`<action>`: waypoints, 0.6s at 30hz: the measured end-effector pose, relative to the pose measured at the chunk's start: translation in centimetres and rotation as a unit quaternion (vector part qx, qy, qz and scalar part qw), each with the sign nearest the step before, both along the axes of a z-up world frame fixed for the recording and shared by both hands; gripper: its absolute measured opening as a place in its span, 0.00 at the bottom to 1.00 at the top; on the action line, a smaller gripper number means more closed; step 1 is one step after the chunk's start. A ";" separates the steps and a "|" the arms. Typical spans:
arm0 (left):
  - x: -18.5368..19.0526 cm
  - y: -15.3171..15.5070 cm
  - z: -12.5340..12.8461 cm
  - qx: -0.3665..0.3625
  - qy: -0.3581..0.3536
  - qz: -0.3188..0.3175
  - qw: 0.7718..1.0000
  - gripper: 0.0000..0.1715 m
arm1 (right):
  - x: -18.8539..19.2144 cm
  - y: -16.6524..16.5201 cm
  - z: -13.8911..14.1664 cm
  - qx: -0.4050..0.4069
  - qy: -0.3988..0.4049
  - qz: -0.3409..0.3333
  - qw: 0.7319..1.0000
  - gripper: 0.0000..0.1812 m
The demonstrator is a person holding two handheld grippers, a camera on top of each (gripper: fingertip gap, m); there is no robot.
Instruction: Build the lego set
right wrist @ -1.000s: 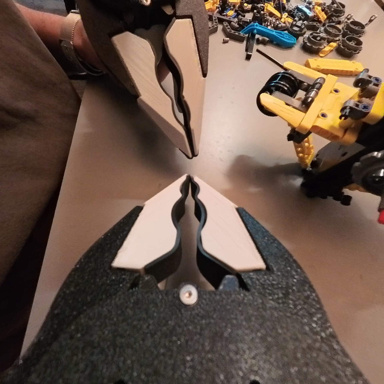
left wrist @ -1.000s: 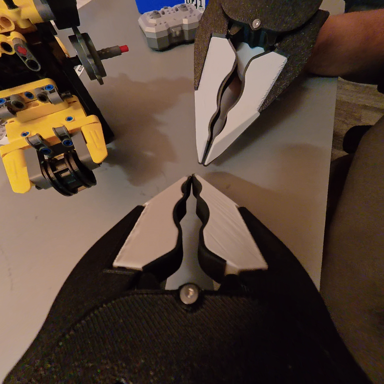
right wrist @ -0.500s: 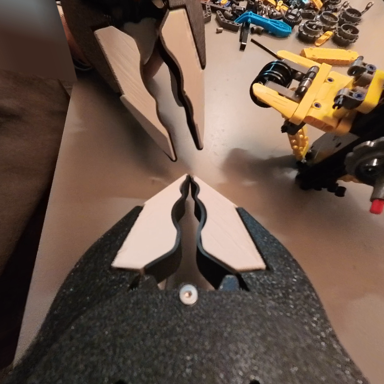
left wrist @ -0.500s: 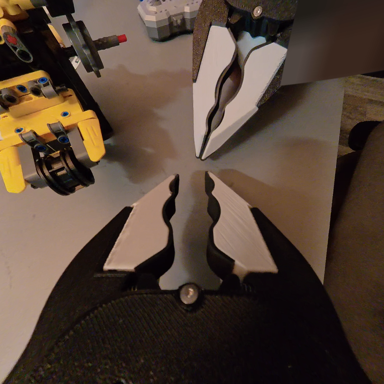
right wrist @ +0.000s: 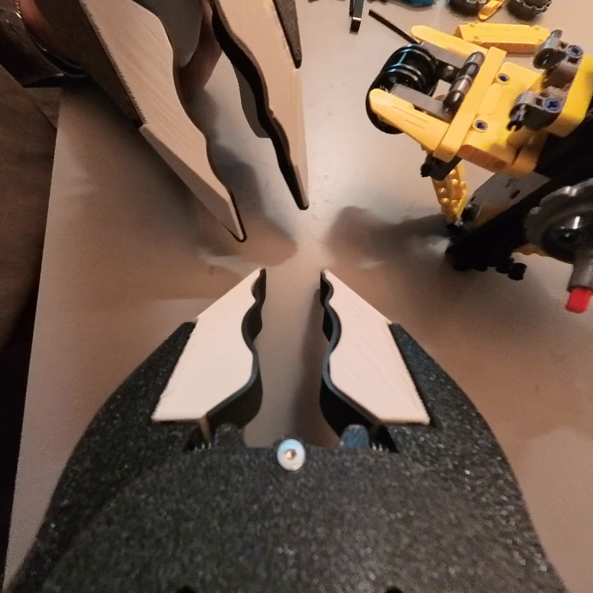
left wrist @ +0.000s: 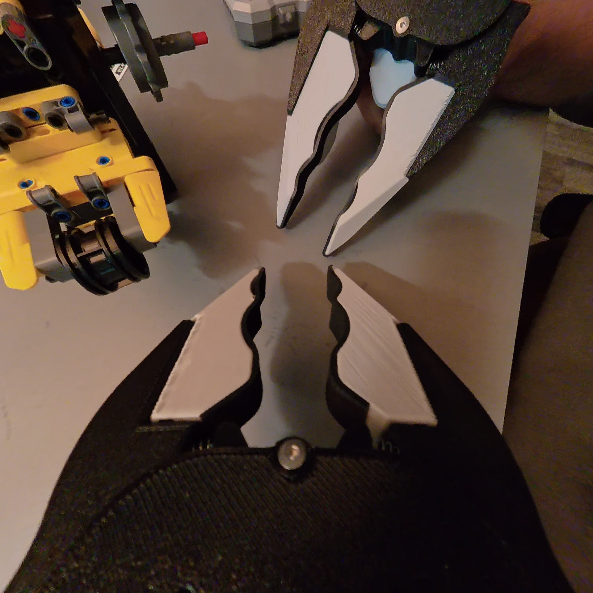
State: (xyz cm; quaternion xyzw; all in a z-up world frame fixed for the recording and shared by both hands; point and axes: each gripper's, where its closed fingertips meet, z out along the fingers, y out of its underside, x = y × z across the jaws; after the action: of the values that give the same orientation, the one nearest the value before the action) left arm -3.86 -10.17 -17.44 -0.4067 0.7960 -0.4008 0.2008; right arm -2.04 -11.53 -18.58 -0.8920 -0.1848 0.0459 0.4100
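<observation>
My left gripper [left wrist: 296,271] is open and empty, low over the grey table [left wrist: 224,134]. My right gripper [right wrist: 292,272] is open and empty too. The two face each other tip to tip with a small gap. In the left wrist view the right gripper [left wrist: 303,239] shows opposite mine; in the right wrist view the left gripper [right wrist: 271,223] shows opposite. A yellow and black brick-built vehicle model [left wrist: 80,179] stands to the left of the tips; it shows in the right wrist view [right wrist: 481,112] at the right. Neither gripper touches it.
A grey battery box [left wrist: 266,22] lies at the far edge. The model's black wheel on an axle with a red tip [left wrist: 199,38] sticks out toward the middle. Loose yellow and black pieces [right wrist: 481,32] lie beyond the model. The table's edge [left wrist: 526,288] runs close on the right. Both grippers' tips are close together, under 4 cm apart.
Both grippers were shut tip to tip one second ago. The left opened first, then the right; both now stand open. The views have shifted a little closer to the model.
</observation>
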 end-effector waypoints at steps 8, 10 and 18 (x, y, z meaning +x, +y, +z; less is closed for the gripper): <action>0.1 0.0 -0.6 0.017 0.012 0.002 1.000 0.26 | 0.2 0.1 -0.5 -0.013 -0.009 -0.007 1.000 0.18; 0.0 0.0 -0.7 0.018 0.014 0.001 1.000 0.26 | 0.3 0.1 -0.4 -0.009 -0.011 -0.008 1.000 0.18; 0.1 0.0 -1.4 0.022 0.039 0.001 0.999 0.26 | 0.5 0.0 -0.4 -0.003 -0.032 -0.008 0.999 0.19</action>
State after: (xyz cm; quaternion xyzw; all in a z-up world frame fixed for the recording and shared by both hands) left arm -3.78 -10.20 -18.84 -0.4180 0.8115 -0.3671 0.1789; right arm -1.54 -11.53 -18.97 -0.8956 -0.1902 0.0142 0.4019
